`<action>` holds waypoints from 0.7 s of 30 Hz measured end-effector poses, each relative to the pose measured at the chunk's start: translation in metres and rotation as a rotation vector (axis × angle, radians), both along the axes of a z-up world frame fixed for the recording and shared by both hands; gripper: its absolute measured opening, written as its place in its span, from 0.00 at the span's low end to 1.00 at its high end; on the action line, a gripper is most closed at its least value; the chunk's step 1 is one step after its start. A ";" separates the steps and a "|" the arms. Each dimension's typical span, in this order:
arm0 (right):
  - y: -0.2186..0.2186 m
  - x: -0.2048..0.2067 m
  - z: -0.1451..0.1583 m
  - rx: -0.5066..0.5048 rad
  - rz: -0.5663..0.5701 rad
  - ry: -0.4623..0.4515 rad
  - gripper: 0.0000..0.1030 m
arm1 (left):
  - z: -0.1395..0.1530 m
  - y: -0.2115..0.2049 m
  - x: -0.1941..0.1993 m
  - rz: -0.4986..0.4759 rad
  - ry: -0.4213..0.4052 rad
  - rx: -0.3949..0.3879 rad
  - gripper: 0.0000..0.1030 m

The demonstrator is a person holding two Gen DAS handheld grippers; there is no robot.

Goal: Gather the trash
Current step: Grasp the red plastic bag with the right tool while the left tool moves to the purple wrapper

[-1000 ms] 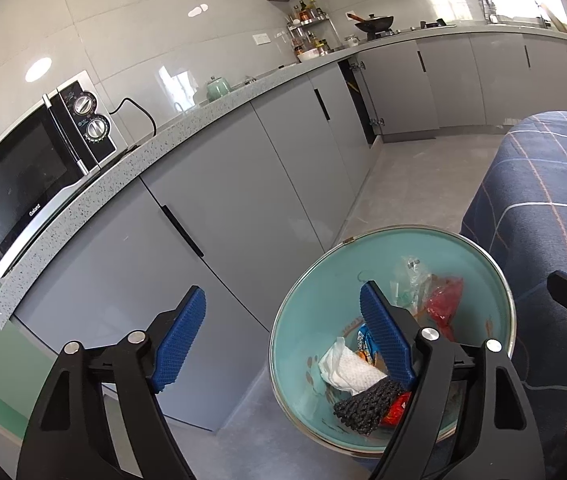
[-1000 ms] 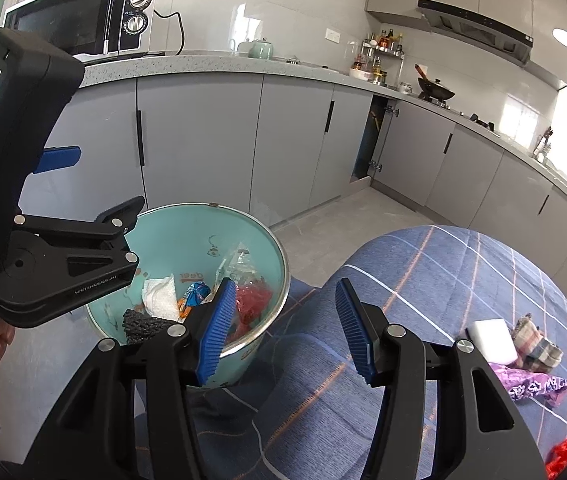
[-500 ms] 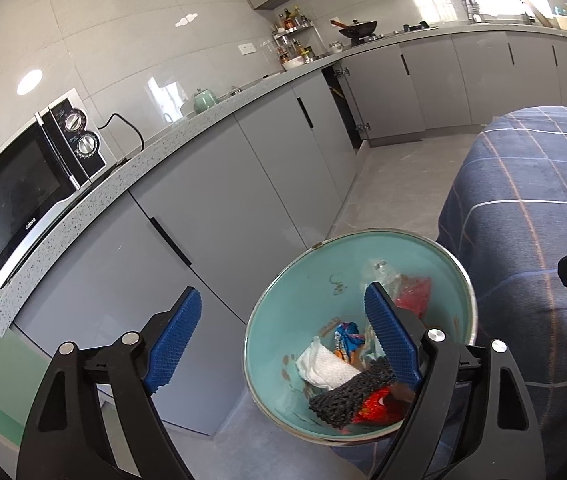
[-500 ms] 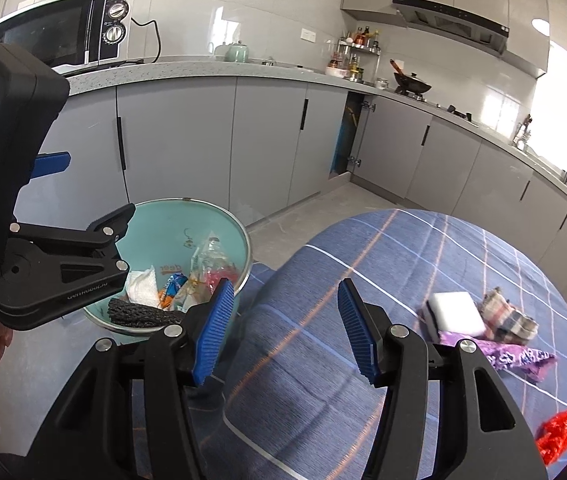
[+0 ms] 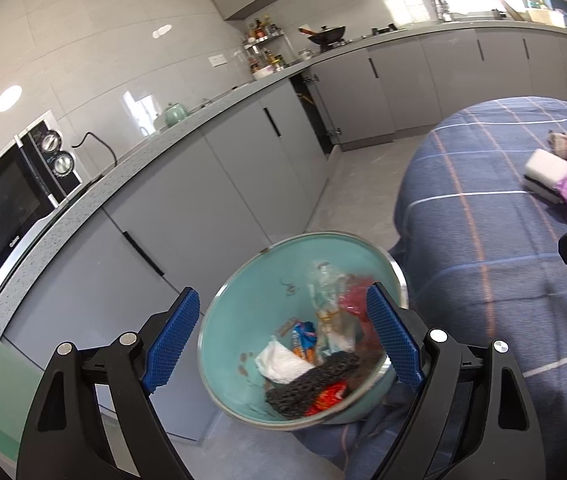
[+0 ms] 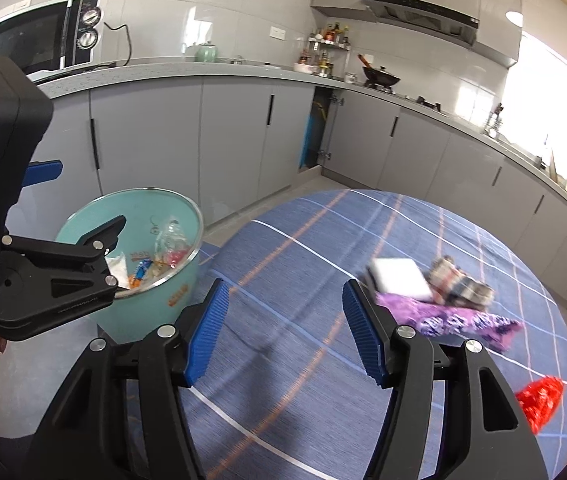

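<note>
While one bin (image 6: 181, 280) stands aside, four scraps (image 6: 463, 322) dot the cloth (image 6: 303, 360).

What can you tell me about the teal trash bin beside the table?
The trash bin is a round, open-topped bucket, teal inside and out, with a shiny metal rim and orange print on its outer wall. It stands upright on the grey floor between the grey cabinets and the table with the blue checked cloth, whose hanging edge seems to brush its side. It holds trash: a crumpled white tissue, black mesh, red wrappers and clear plastic. No lid shows.
</note>
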State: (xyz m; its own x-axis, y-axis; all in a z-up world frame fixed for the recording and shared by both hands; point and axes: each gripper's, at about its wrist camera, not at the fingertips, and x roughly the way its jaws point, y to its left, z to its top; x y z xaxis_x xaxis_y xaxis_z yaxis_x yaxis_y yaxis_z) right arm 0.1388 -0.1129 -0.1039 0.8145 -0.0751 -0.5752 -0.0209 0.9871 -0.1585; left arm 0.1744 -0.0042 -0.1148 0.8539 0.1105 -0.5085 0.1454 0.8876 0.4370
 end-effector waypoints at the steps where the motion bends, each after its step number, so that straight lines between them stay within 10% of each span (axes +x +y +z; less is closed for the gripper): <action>1: -0.004 -0.002 0.001 0.002 -0.012 0.000 0.60 | 0.000 -0.003 -0.002 -0.007 0.000 0.000 0.82; 21: -0.148 -0.062 -0.013 0.003 -0.428 0.033 0.70 | -0.006 -0.117 -0.020 -0.251 0.018 -0.020 0.86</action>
State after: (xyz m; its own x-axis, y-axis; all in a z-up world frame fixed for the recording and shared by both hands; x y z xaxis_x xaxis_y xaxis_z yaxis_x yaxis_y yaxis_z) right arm 0.0765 -0.2606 -0.1172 0.6916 -0.4001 -0.6013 0.3854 0.9085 -0.1613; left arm 0.1543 -0.1216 -0.1208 0.8443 -0.1147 -0.5235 0.3702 0.8311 0.4150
